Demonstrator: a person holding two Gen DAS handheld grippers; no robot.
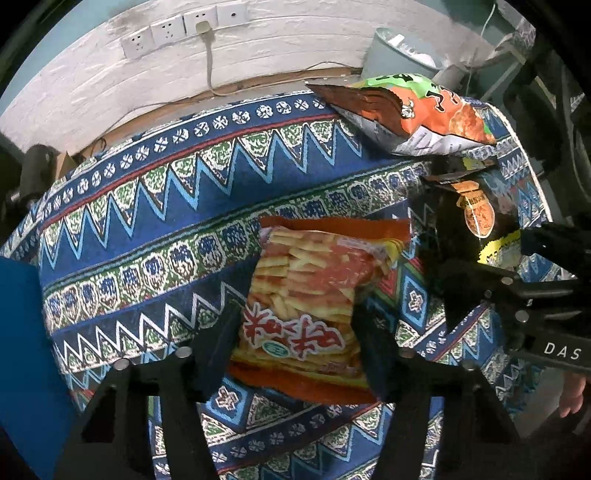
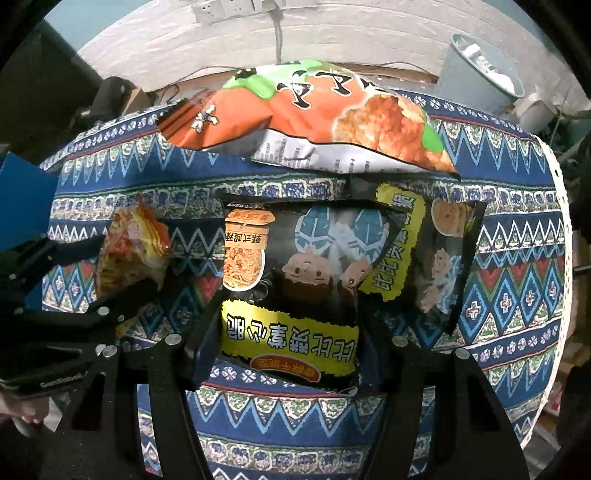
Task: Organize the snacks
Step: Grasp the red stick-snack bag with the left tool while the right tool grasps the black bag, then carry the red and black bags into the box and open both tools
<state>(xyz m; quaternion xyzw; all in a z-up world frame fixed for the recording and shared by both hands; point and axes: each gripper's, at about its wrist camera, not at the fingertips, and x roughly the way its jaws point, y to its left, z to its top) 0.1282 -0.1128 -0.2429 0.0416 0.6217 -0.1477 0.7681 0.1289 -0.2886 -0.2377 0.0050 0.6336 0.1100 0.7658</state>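
My left gripper is shut on a red and yellow snack bag, one finger on each side of it, just above the patterned cloth. The same bag shows at the left of the right wrist view. My right gripper is shut on a black snack bag with yellow labels. A second black bag lies just right of it, partly under its edge. A large orange and green bag lies at the far side of the table; it also shows in the left wrist view.
A blue patterned tablecloth covers the round table. A blue object sits at the left edge. A grey bin stands behind the table by a white wall with sockets and a cable.
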